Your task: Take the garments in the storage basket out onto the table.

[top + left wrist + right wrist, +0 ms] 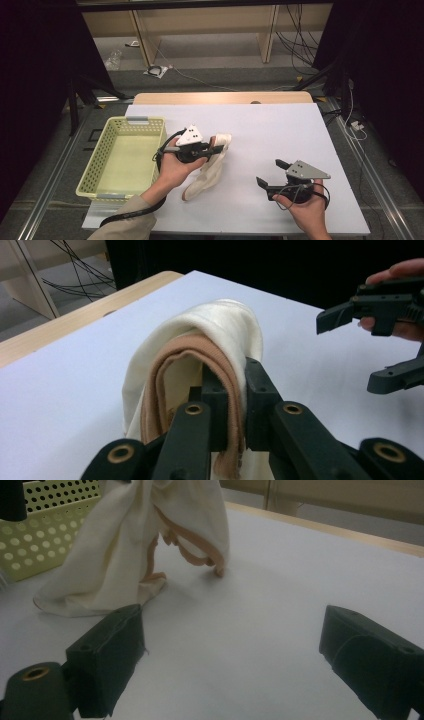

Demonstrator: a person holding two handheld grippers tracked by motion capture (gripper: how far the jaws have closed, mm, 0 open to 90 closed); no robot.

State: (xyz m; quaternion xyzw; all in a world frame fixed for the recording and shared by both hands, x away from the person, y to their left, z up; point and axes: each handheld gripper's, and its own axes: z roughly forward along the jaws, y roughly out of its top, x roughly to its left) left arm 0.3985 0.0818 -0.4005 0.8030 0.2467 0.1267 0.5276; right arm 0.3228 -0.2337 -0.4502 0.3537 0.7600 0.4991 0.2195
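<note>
My table [280, 130] has the basket [125, 156] sitting on its left edge, at about nine o'clock from the centre. Just right of the basket, my left gripper [216, 145] is up off the surface, with the cloth [210, 172] hanging from it down onto the table toward six o'clock. My right gripper [270, 172] is at about four o'clock from the cloth, well apart from it, above the table's near right part.

High overhead, two close gripper views
</note>
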